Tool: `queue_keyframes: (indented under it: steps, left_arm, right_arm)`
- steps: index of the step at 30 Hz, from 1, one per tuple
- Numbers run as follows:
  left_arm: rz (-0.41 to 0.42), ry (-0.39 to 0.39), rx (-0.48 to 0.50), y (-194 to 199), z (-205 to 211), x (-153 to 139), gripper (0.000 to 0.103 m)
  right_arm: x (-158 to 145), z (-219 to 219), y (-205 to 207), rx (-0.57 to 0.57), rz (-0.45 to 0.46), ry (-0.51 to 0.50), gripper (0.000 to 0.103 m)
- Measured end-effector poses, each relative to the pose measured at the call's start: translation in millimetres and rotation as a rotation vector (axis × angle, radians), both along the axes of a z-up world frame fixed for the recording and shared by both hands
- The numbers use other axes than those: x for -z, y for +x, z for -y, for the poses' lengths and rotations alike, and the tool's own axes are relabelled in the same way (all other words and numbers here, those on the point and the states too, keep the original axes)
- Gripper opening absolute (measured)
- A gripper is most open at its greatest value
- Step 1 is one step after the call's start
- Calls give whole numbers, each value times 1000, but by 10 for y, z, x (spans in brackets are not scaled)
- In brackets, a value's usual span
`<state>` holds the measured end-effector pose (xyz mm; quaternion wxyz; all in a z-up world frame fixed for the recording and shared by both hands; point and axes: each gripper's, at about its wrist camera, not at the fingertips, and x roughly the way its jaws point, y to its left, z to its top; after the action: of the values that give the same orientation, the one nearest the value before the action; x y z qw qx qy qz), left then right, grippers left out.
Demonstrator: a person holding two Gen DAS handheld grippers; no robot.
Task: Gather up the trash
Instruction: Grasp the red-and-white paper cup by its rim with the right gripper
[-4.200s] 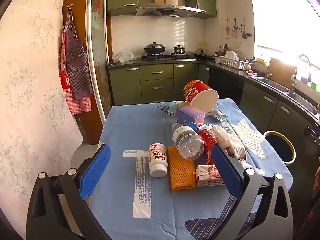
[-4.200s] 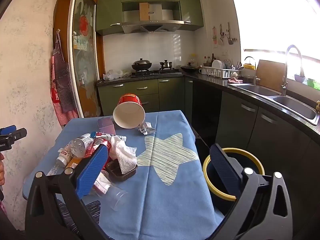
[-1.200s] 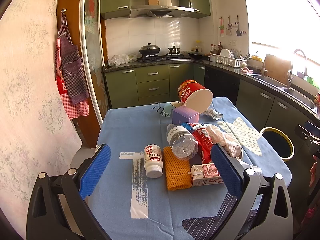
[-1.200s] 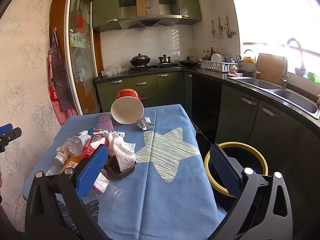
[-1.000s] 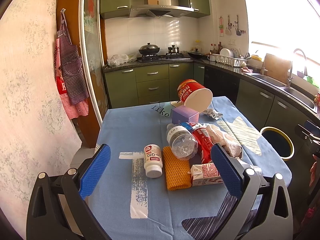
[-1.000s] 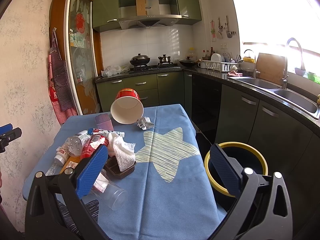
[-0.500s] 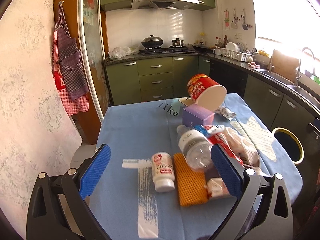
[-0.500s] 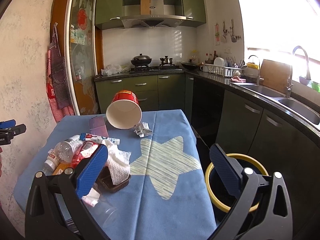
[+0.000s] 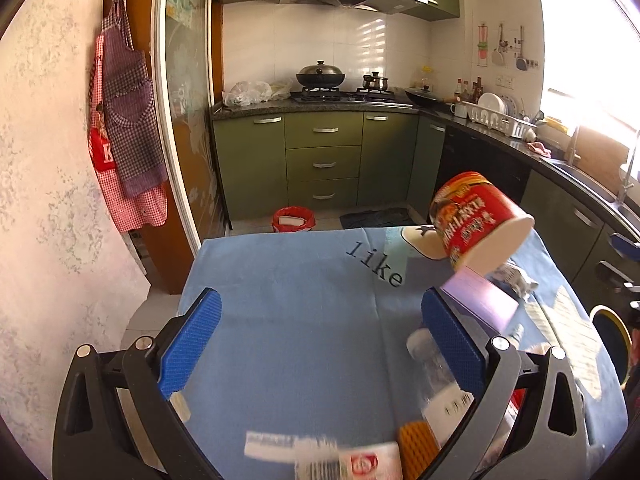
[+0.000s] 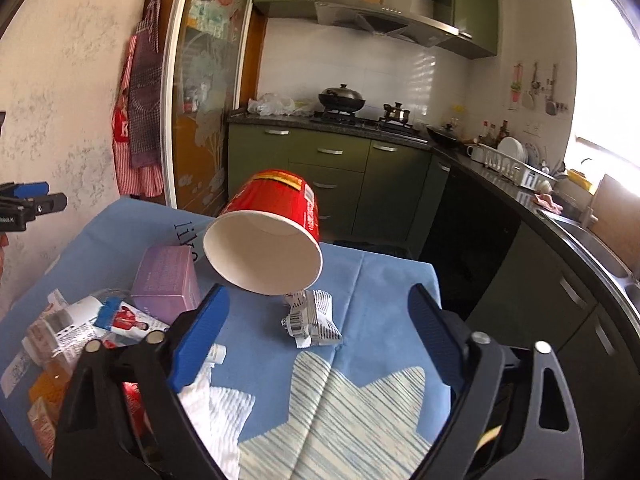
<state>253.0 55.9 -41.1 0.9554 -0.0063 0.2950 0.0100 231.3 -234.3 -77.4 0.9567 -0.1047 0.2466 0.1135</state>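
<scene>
Trash lies on the blue tablecloth [image 9: 304, 320]. A red noodle cup [image 10: 268, 240] lies tipped, mouth toward me, also in the left wrist view [image 9: 476, 220]. A crumpled wrapper [image 10: 312, 316] lies just below it, between my right gripper's fingers. A purple box [image 10: 166, 280], a tube [image 10: 132, 320], a clear bottle [image 10: 60, 334] and a white tissue [image 10: 224, 404] lie left. My right gripper [image 10: 318, 332] is open and empty above the wrapper. My left gripper [image 9: 320, 340] is open and empty over bare cloth; a white pill bottle [image 9: 360, 460] and an orange net [image 9: 416, 446] are below it.
A yellow-rimmed bin [image 9: 610, 328] stands right of the table. Green cabinets [image 9: 324, 164], a stove and a counter with sink [image 10: 580, 240] ring the room. A red bucket [image 9: 294, 218] sits on the floor beyond the table. An apron [image 9: 128, 128] hangs on the left wall.
Both grippers have moved forward over the table. The right one has closed in on the red cup and wrapper; the left one has passed over the pill bottle. Both stay open.
</scene>
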Motion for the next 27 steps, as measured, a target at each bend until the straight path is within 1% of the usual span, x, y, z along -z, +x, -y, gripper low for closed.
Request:
queue_keyframes:
  steps: [1, 3, 6, 7, 8, 9, 10, 11, 12, 13, 14, 15, 16, 18, 20, 22, 25, 27]
  left_arm:
    - [1, -3, -3, 61, 14, 38, 99]
    - [-1, -3, -7, 180, 15, 112, 99]
    - [-17, 11, 3, 246, 45, 219, 99]
    - [-22, 13, 3, 254, 52, 250, 99]
    - [-25, 7, 5, 257, 54, 273, 99]
    - [-27, -1, 13, 249, 67, 289, 99]
    - [-29, -4, 17, 219, 89, 304, 99]
    - [-32, -7, 23, 234, 96, 318, 99]
    - [-32, -8, 25, 230, 99, 325, 99]
    - [-35, -8, 28, 233, 108, 341, 99]
    - [-40, -9, 31, 233, 115, 359, 99]
    - [-46, -10, 33, 230, 113, 371, 99]
    - [-50, -12, 35, 225, 106, 381, 99]
    - [-58, -19, 40, 234, 104, 405, 99]
    - [-63, -21, 45, 233, 101, 416, 99]
    - [-62, -20, 52, 218, 110, 426, 99]
    - [-55, -17, 56, 198, 125, 421, 99]
    - [-52, -22, 58, 175, 124, 409, 99]
  right_arm:
    - [54, -63, 140, -9, -12, -17, 74]
    - [151, -139, 418, -14, -43, -31, 69]
    - [259, -168, 765, -8, -66, -33, 68]
    - [291, -193, 856, -1, -72, -41, 65]
    - [313, -213, 967, 0, -81, -45, 61]
    - [336, -226, 1066, 1, -89, -41, 53]
    - [353, -254, 1151, 4, -92, -45, 48]
    - [375, -275, 1233, 7, -94, -52, 46]
    - [388, -289, 1299, 9, -99, -51, 40]
    - [391, -293, 1363, 9, -106, -41, 34]
    - [384, -292, 1411, 9, -112, -26, 32]
    - [376, -288, 1446, 8, -114, -14, 27]
    - [355, -284, 1479, 8, -115, 2, 18]
    - [281, -277, 1544, 5, -120, 46, 12]
    - [197, -257, 1584, -4, -135, 94, 12]
    - [81, -229, 1629, -12, -155, 143, 8]
    - [-117, -177, 1627, -5, -177, 182, 4]
    - [-258, -51, 1569, 9, -205, 221, 3]
